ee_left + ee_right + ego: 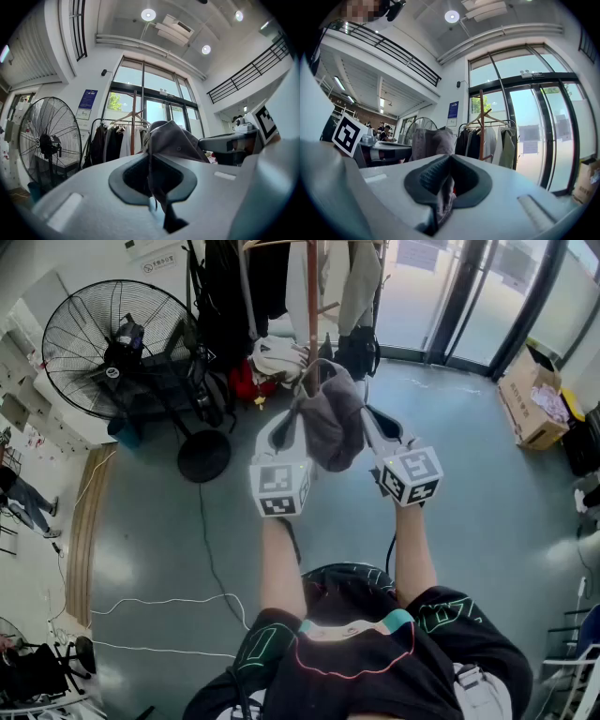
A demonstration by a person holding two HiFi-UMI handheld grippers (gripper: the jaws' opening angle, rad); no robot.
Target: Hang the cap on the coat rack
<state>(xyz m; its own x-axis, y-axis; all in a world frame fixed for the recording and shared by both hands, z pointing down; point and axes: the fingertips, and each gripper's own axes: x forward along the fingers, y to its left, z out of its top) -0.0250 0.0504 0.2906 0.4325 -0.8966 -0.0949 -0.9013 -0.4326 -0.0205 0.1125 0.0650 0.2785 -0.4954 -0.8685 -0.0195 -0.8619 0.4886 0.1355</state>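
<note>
A grey cap [333,423] hangs between my two grippers, just in front of the wooden coat rack pole [312,296]. My left gripper [296,414] is shut on the cap's left edge, my right gripper [367,416] on its right edge. In the left gripper view the cap [174,139] rises out of the shut left gripper [152,180], with the rack pole [133,126] behind it. In the right gripper view a fold of cap fabric [442,199] is pinched in the right gripper [447,180], and the coat rack [481,124] stands ahead.
Coats and bags [225,296] hang on and around the rack. A large standing fan [117,348] is at the left, with its round base [204,456] on the floor. A cardboard box [530,399] sits by the glass doors [469,296]. White cables [159,601] cross the floor.
</note>
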